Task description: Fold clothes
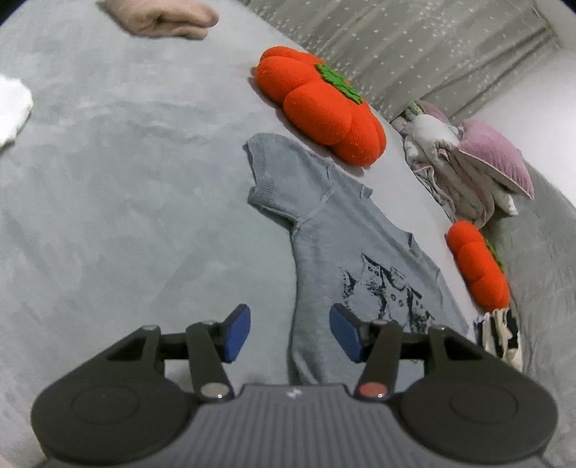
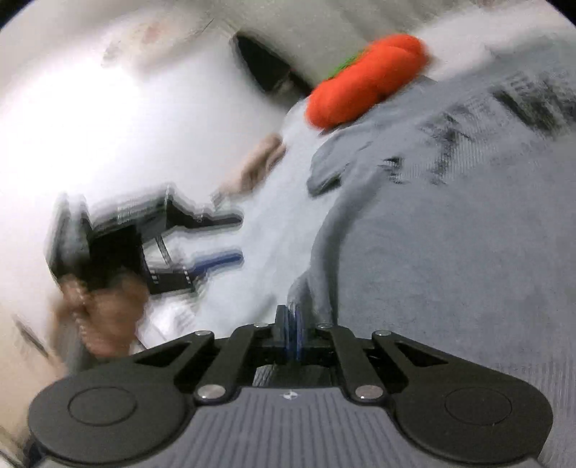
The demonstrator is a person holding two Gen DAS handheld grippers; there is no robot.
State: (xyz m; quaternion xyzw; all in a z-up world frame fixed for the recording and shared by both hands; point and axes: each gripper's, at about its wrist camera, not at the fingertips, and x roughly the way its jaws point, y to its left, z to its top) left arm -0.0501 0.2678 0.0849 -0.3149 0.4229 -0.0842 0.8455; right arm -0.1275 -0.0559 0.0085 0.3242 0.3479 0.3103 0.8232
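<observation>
A grey t-shirt (image 1: 342,234) with a dark print lies flat on the grey bed cover (image 1: 126,180). My left gripper (image 1: 289,320) stands open above the shirt's lower left edge. One blue pad (image 1: 237,334) hangs over bare cover, the other over the cloth, and nothing is pinched. In the blurred, rolled right wrist view the shirt (image 2: 432,270) fills the right side. My right gripper (image 2: 291,320) has its pads pressed together where a raised fold of the shirt's edge runs into them. The left gripper (image 2: 234,237) shows there at the left, held by a hand (image 2: 104,313).
A big orange pumpkin cushion (image 1: 324,104) sits past the shirt's sleeve, and a smaller one (image 1: 478,266) lies at the right. A heap of clothes (image 1: 460,169), a striped cloth (image 1: 500,334), a folded pink garment (image 1: 165,18) and a white cloth (image 1: 12,108) ring the bed.
</observation>
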